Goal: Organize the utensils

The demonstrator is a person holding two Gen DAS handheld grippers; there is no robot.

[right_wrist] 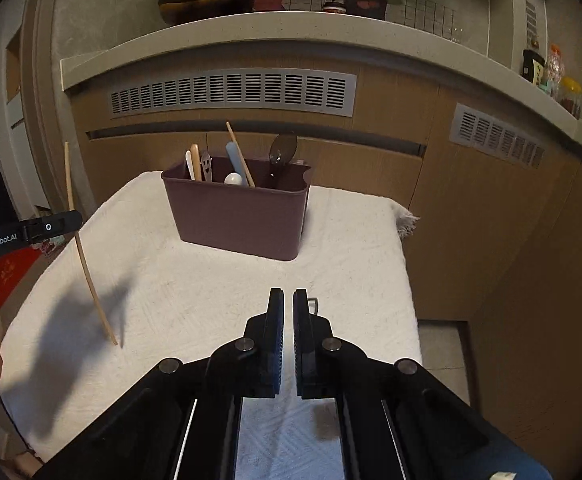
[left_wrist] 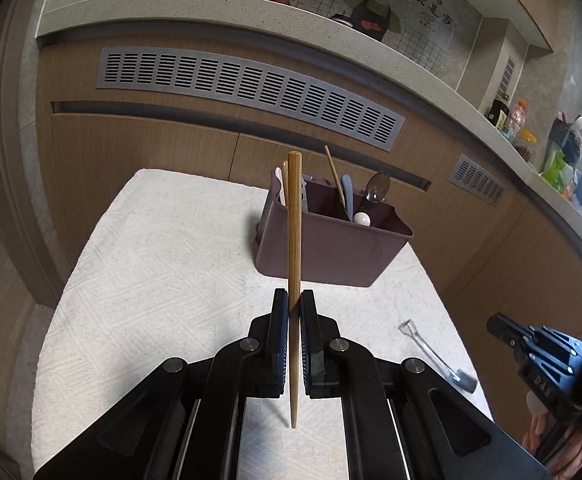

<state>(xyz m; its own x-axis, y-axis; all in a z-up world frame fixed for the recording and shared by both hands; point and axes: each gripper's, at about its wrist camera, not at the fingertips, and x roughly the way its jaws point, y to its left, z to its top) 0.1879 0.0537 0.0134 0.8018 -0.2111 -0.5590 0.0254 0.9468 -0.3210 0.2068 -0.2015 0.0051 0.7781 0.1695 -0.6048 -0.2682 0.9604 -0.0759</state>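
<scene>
**Chopstick gripped upright; holder at the rear of the cloth**

- Left gripper [left_wrist: 294, 300]: fingers closed on a wooden chopstick [left_wrist: 293, 264], held near upright, lower tip just above the white cloth [left_wrist: 151, 264]. Seen in the right wrist view at the left edge, chopstick [right_wrist: 76, 240] slightly tilted.
- Right gripper [right_wrist: 288, 300]: fingers close together with a thin gap, nothing between them; hovers over the cloth [right_wrist: 195, 292].
- Utensil holder [right_wrist: 237, 216]: maroon plastic bin, upright at the rear of the cloth; contains a second chopstick [right_wrist: 240, 154], a dark spoon [right_wrist: 283, 148], a pale blue handle and other handles.
- Metal spoon [left_wrist: 437, 354]: lies flat on the cloth near its right edge, well apart from the holder [left_wrist: 331, 248].
</scene>
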